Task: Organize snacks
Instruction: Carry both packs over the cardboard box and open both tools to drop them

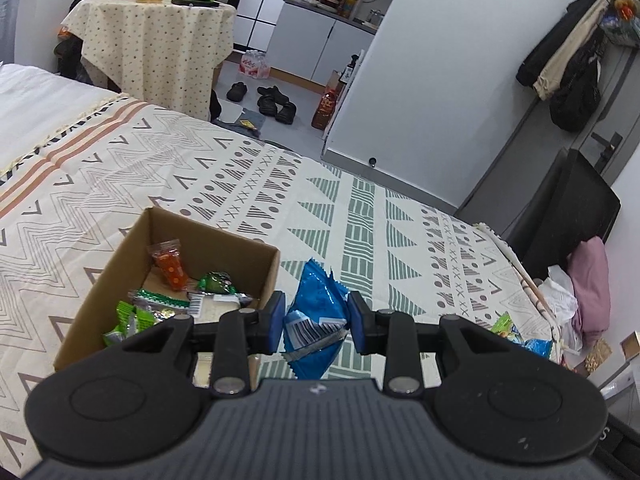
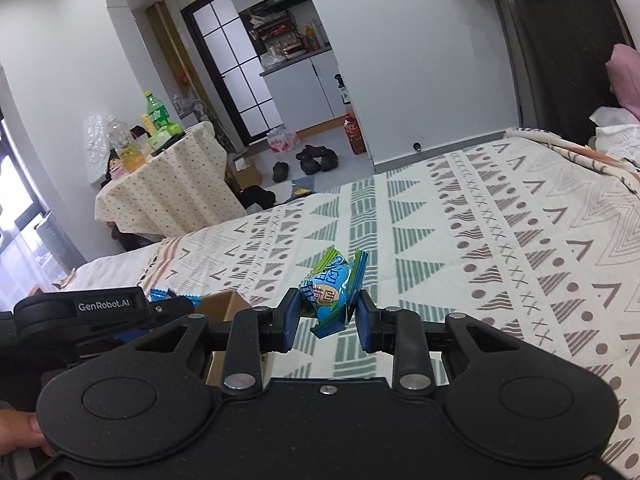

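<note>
The left claw (image 1: 316,326) is clamped on a blue snack packet (image 1: 316,312), its blue pads pressing the crumpled wrapper from both sides and holding it above the bed (image 1: 400,216), just beside the right wall of a cardboard box (image 1: 224,240). The open box sits on the patterned bedspread and holds several snacks: an orange packet (image 1: 170,266) leaning against the back wall, and green packets (image 1: 218,282) lying on the bottom. The right claw (image 2: 326,312) grips a second packet, blue and green with a printed label (image 2: 334,288), lifted clear of the bedspread. In the right wrist view, the left gripper and a corner of the box (image 2: 224,306) show at the lower left.
</note>
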Demonstrator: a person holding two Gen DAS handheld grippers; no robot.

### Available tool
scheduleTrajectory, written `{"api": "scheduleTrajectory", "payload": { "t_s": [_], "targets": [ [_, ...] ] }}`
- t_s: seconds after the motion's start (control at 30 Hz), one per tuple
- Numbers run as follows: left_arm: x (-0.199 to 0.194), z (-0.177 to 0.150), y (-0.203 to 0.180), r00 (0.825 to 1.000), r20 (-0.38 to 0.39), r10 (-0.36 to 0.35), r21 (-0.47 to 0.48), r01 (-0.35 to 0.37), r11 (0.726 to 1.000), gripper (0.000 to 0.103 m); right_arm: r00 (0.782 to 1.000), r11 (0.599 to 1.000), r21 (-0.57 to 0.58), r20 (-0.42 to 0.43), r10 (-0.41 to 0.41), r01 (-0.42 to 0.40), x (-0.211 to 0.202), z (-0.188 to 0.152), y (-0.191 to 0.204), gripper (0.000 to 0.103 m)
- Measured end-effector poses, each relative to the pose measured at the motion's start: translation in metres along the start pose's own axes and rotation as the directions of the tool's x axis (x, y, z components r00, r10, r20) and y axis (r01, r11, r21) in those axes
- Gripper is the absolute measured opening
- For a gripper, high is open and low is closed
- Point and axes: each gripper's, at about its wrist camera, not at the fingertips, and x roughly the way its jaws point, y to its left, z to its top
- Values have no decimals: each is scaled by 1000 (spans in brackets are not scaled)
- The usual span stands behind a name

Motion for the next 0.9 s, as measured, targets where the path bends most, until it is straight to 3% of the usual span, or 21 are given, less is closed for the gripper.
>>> {"api": "scheduleTrajectory", "payload": {
  "t_s": [0.43, 0.9],
  "targets": [
    [-3, 21, 51, 1000, 15, 11, -120, -9, 993, 32, 999, 998, -38, -19, 40, -40, 19, -1, 42, 29],
    [7, 31, 109, 999, 11, 36, -261, -32, 965, 33, 993, 991, -88, -75, 89, -96, 58, -13, 94, 29]
  ]
}}
